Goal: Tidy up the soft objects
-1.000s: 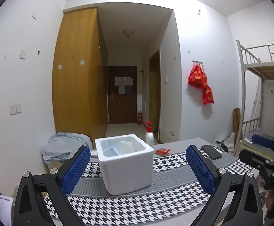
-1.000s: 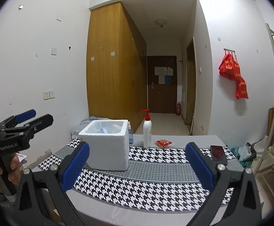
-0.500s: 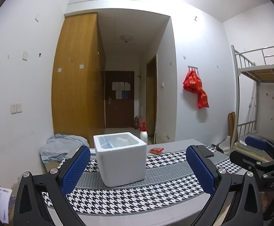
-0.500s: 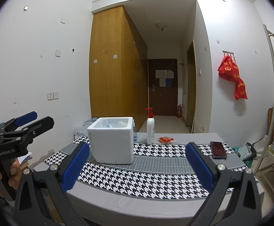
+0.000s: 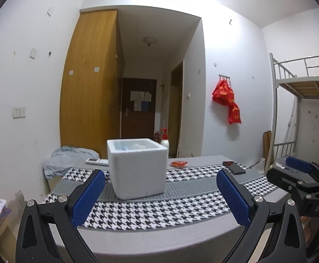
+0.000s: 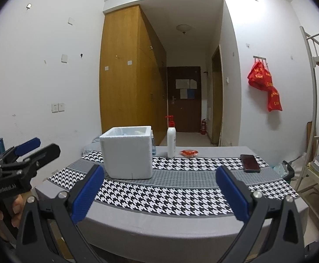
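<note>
A white foam box (image 5: 137, 168) (image 6: 127, 153) stands on the houndstooth cloth of the table (image 5: 150, 208) (image 6: 181, 186), with pale things barely showing inside over its rim. A small red packet (image 5: 178, 164) (image 6: 189, 152) lies behind it on the grey tabletop. My left gripper (image 5: 159, 194) is open and empty, held back before the table's near edge and facing the box. My right gripper (image 6: 159, 191) is open and empty too, back from the near edge, to the right of the box. Each gripper shows at the side of the other's view.
A white pump bottle (image 6: 171, 141) stands behind the box and a black phone (image 6: 249, 163) lies at the table's right. Crumpled grey fabric (image 5: 69, 157) sits past the table's left end. A bunk bed frame (image 5: 301, 114) rises on the right; red bags (image 6: 264, 83) hang on the wall.
Both grippers have drawn back and down from the table, so the box looks farther away and nearer eye level. Both stay open and empty.
</note>
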